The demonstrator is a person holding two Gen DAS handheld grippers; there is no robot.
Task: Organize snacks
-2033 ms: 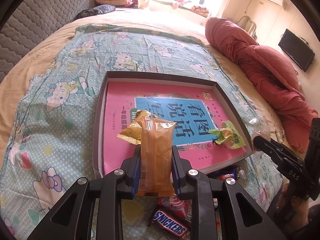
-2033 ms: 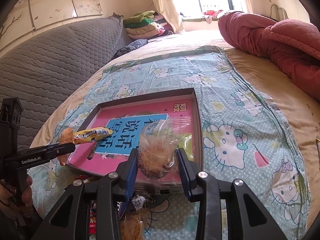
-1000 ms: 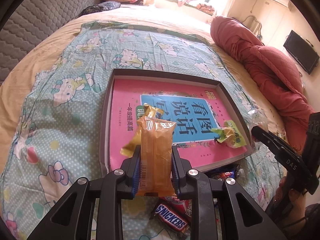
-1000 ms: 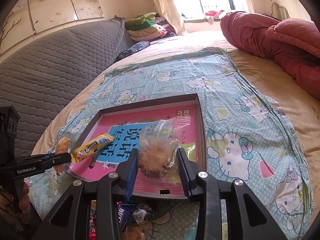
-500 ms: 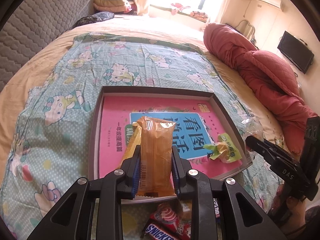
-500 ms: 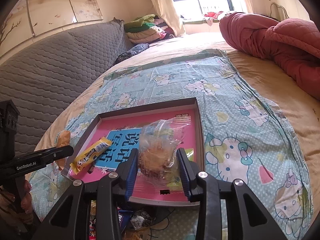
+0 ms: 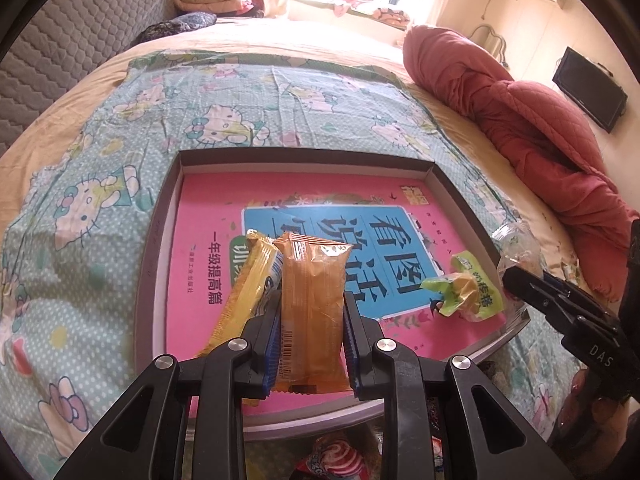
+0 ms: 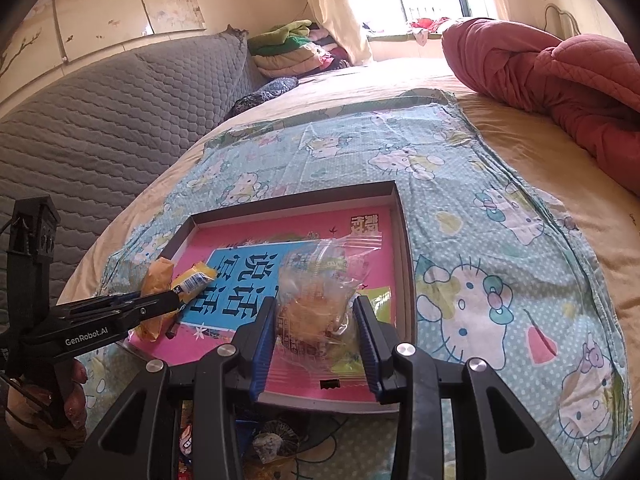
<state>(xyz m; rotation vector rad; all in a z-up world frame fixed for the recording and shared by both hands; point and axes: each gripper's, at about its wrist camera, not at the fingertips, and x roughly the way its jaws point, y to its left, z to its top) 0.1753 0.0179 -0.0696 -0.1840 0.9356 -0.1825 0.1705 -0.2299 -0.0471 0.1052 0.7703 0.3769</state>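
Your left gripper (image 7: 311, 322) is clamped on an orange snack packet (image 7: 312, 304), over the near left of the tray (image 7: 160, 220), beside a yellow bar (image 7: 244, 292). Your right gripper (image 8: 316, 334) squeezes a clear bag of pastry (image 8: 320, 300) over the tray's near right.

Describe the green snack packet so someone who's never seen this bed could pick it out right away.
On the bed, find the shallow tray lined with a pink book. The green packet lies in its near right corner, loose and crumpled. It is the only green wrapper there; the packets on the tray's left are yellow and orange.
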